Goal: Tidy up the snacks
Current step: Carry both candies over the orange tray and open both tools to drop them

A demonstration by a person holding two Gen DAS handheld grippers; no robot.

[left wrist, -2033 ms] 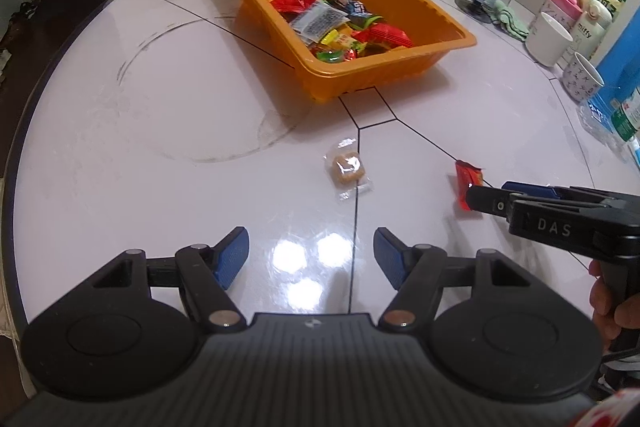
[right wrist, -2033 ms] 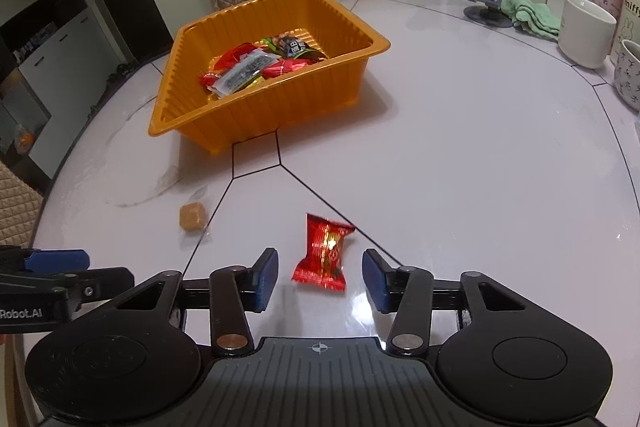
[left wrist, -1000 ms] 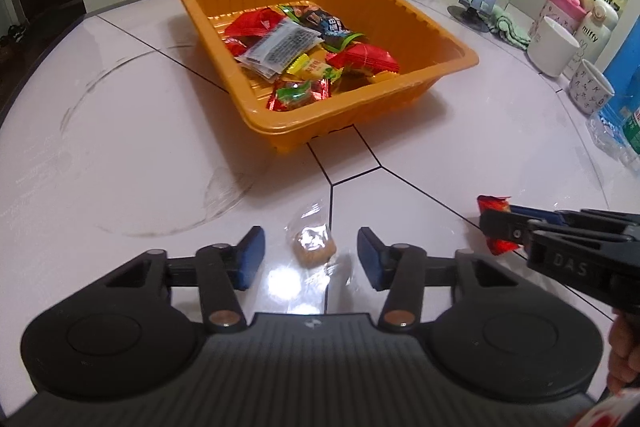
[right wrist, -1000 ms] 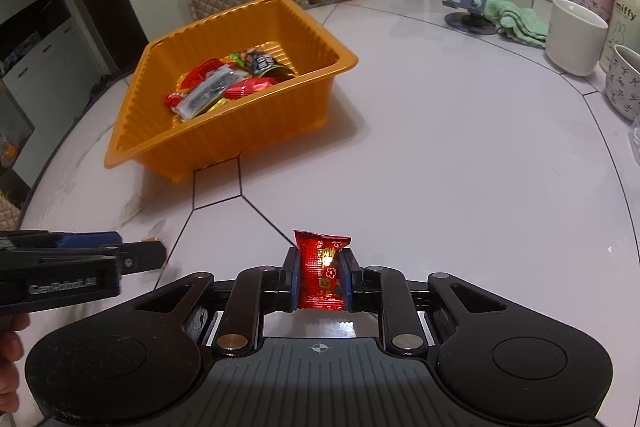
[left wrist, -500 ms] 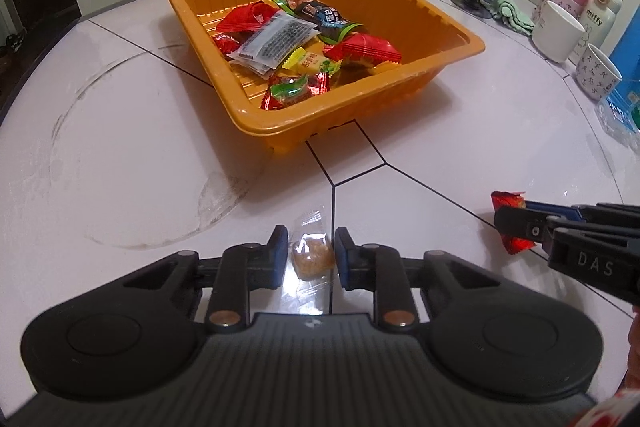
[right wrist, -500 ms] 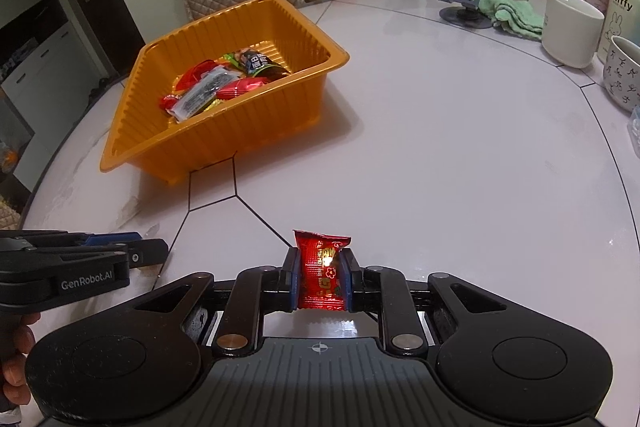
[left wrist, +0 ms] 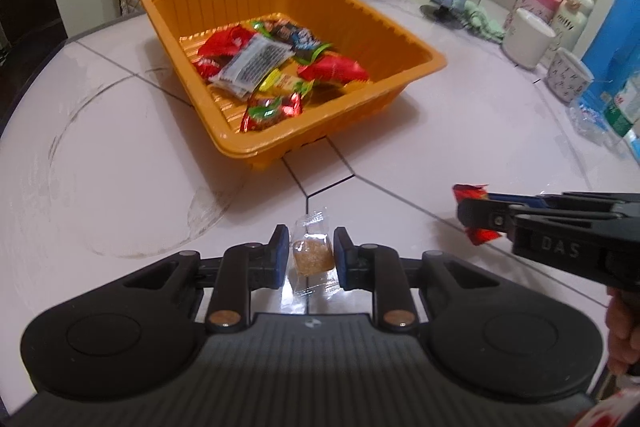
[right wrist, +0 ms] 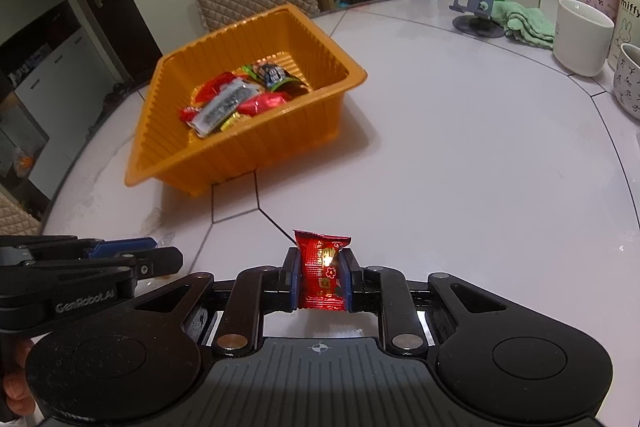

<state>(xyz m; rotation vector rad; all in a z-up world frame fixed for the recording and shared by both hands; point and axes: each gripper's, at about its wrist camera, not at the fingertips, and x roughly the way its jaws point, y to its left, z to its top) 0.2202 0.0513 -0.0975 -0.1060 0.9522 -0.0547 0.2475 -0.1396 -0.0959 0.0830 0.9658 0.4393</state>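
Since two seconds earlier, both grippers had gone from spread wide to closed on one snack each. On the left wrist view the left gripper (left wrist: 310, 253) pinched the clear-wrapped brown candy (left wrist: 312, 256) between its blue pads, the wrapper sitting over the table's dark seam. On the right wrist view the right gripper (right wrist: 320, 277) clamped the red snack packet (right wrist: 323, 275) upright, its crimped top above the pads. From the left gripper, the orange tray (left wrist: 400, 27) of mixed sweets lay at twelve o'clock on the white table (left wrist: 100, 147); from the right gripper, at eleven. White mugs (right wrist: 582, 37) stood at two o'clock.
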